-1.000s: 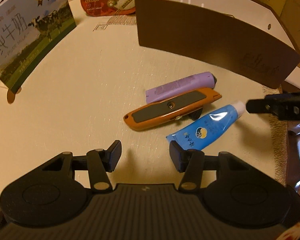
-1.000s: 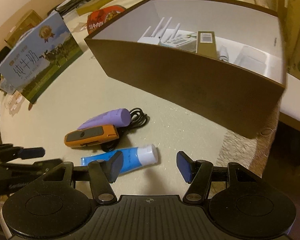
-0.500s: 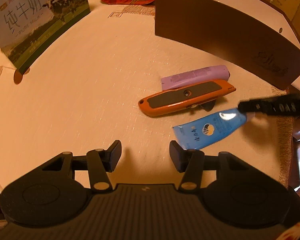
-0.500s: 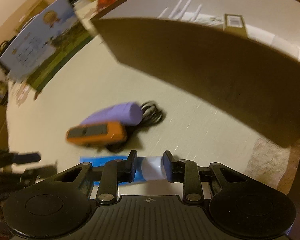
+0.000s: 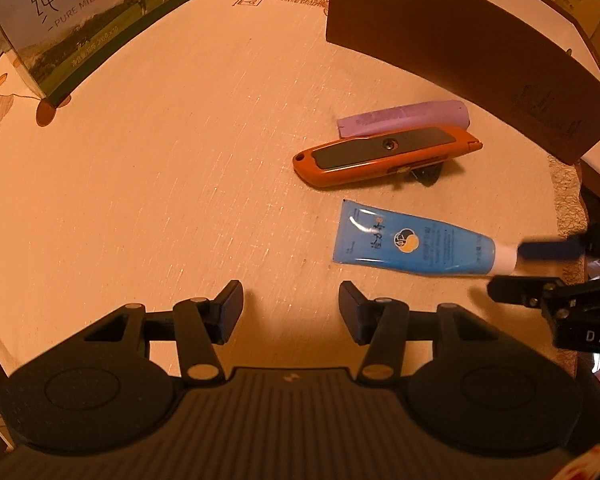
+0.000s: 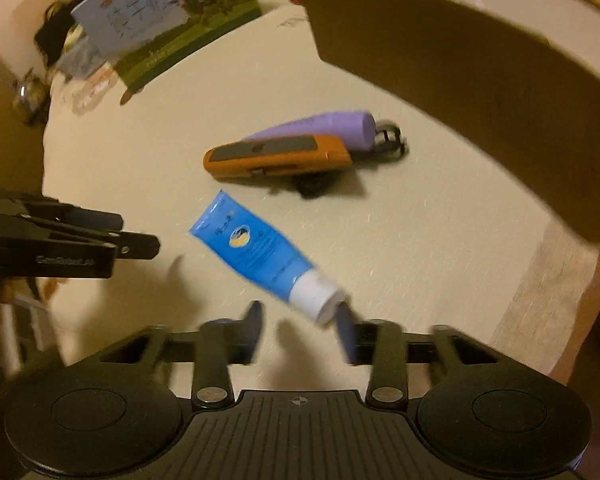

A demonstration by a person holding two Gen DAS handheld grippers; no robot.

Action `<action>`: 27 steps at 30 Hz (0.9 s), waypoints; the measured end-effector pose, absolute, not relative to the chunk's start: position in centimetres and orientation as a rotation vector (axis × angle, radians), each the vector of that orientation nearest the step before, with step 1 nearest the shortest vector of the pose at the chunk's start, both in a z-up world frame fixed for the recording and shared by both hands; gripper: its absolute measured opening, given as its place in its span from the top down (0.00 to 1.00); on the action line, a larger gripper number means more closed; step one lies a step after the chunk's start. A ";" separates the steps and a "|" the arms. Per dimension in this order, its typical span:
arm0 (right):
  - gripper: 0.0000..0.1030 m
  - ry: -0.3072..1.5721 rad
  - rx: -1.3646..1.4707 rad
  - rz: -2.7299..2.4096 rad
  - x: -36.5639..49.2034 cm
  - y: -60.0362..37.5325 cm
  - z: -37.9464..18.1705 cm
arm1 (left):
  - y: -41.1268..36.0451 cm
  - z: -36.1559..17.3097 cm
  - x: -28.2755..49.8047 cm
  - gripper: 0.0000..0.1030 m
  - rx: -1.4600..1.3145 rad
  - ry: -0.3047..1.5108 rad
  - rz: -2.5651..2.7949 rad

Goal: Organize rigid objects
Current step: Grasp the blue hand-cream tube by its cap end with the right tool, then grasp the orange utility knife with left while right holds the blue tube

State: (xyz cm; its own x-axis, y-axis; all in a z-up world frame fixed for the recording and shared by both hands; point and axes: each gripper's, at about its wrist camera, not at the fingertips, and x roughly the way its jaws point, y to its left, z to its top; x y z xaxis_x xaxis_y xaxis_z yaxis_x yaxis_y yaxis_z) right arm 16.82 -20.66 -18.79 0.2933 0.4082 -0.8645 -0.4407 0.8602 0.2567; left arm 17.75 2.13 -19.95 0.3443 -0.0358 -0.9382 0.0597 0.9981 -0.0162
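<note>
Three small things lie on the table [image 5: 180,160] in front of the brown box [image 5: 480,52]: a purple tube [image 5: 404,118] nearest the box's front wall, an orange utility knife [image 5: 384,156] touching the purple tube on the side away from the box, and a blue tube [image 5: 412,246] farther out, apart from the knife. The blue tube's white cap [image 6: 314,296] points away from the knife. The right gripper [image 6: 300,336] has just been opening; its jaws stand apart, and one blue pad sits just beside the white cap, though blur hides whether it touches. It grips nothing. The left gripper [image 5: 290,310] hovers over bare table beyond the blue tube's flat end, jaws half open and empty. A milk carton [image 5: 88,20] stands well away from the box.
</note>
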 end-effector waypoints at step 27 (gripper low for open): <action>0.69 1.069 -0.295 0.633 14.6 -21.2 -21.5 | 0.7 -20.6 19.5 0.53 0.128 1.155 -0.172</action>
